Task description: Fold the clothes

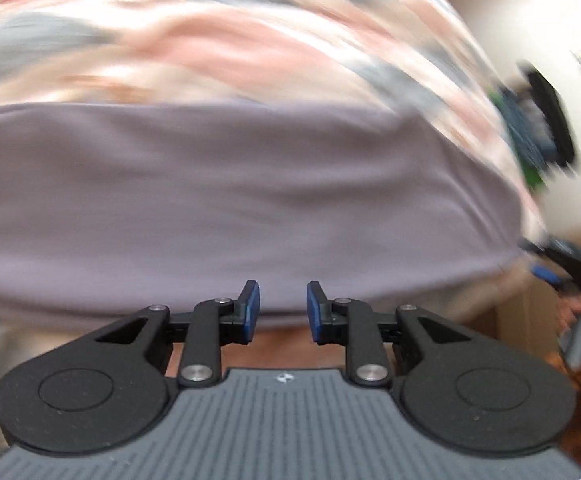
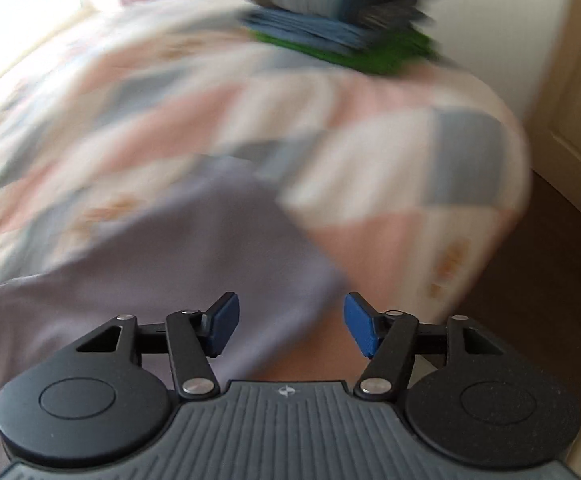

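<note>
My left hand-held gripper [image 1: 282, 310]: jaws apart, nothing between blue pads. My right hand-held gripper [image 2: 291, 330]: jaws wide, released. Plain lilac-grey folded garment [image 1: 226, 200] lies flat on pink, white and grey checked bedspread [image 2: 370, 128]. Stack of folded clothes [image 2: 342, 20] at far end, blurred.

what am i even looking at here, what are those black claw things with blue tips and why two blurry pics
Each picture comes from a camera mounted on a hand-held two-finger gripper, looking forward along its fingers; a person carries one in each hand. The first is the left gripper, the second the right gripper. Both are open and hold nothing. Ahead of them lies a lilac-grey garment spread on a bed with a pink, white and grey patchwork cover. A stack of folded clothes sits further back. The blur is from motion. In the left view, the other gripper appears at the right edge.
</note>
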`<state>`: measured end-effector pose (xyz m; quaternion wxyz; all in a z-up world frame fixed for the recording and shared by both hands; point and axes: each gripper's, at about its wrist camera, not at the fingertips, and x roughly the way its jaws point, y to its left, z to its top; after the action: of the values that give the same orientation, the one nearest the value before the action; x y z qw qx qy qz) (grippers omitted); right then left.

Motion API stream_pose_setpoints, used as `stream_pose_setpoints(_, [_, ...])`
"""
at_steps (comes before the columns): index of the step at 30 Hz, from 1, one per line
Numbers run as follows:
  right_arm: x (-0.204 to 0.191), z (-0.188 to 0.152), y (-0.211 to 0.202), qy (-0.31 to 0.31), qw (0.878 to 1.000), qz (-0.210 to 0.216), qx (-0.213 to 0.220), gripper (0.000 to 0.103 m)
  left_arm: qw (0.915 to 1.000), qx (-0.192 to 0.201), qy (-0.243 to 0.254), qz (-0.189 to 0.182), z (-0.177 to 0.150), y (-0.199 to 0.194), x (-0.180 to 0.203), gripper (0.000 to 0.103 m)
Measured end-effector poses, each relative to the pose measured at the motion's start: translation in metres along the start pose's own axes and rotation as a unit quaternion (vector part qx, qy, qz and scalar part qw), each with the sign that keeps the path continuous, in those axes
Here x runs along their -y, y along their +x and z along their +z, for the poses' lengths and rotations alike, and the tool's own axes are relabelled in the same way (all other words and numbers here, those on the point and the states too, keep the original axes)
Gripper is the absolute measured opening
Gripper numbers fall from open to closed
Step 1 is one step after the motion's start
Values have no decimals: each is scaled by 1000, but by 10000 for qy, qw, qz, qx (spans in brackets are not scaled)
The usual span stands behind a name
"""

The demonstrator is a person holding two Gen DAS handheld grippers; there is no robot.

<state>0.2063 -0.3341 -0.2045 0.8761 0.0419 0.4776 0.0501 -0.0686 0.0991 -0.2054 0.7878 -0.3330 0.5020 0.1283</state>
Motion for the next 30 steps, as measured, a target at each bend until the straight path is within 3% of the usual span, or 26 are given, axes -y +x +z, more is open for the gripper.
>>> stream_pose_setpoints(4, [-73, -19, -8, -1144, 9889, 939, 136, 52, 9906, 699, -975, 661, 6, -46, -68, 20])
stream_pose_setpoints(8, [-157, -65, -14, -2112, 9625, 1701, -82, 42, 9844, 816, -1442, 593, 12, -61, -130, 21])
stream_pose_setpoints(11, [-227, -115, -31, -2820, 9322, 2265, -115, 40, 9790, 877, -1768, 511, 16, -71, -176, 25])
stream_pose_setpoints(15, [-326, -189, -71, -4017, 8733, 2757, 42, 40, 9700, 957, -2199, 401, 21, -84, -238, 28])
stream_pose_setpoints(18, [-391, -249, -103, -4925, 8205, 2886, 314, 40, 9619, 1016, -2518, 318, 26, -94, -285, 28])
stream_pose_setpoints(20, [-425, -285, -118, -5375, 7920, 2850, 512, 40, 9559, 1054, -2730, 262, 28, -100, -316, 28])
stream_pose_setpoints(21, [-440, -300, -123, -5535, 7812, 2829, 576, 39, 9526, 1073, -2835, 234, 30, -104, -331, 28])
stream_pose_setpoints(26, [-491, -347, -132, -6139, 7404, 2627, 772, 38, 9642, 1031, -2443, 47, 42, -107, -342, 28])
stream_pose_setpoints(29, [-504, -364, -126, -6509, 7146, 2408, 879, 35, 9655, 993, -2407, -76, 42, -105, -344, 25])
stream_pose_setpoints(30, [-508, -368, -122, -6605, 7078, 2341, 893, 32, 9658, 998, -2390, -93, 41, -105, -345, 19])
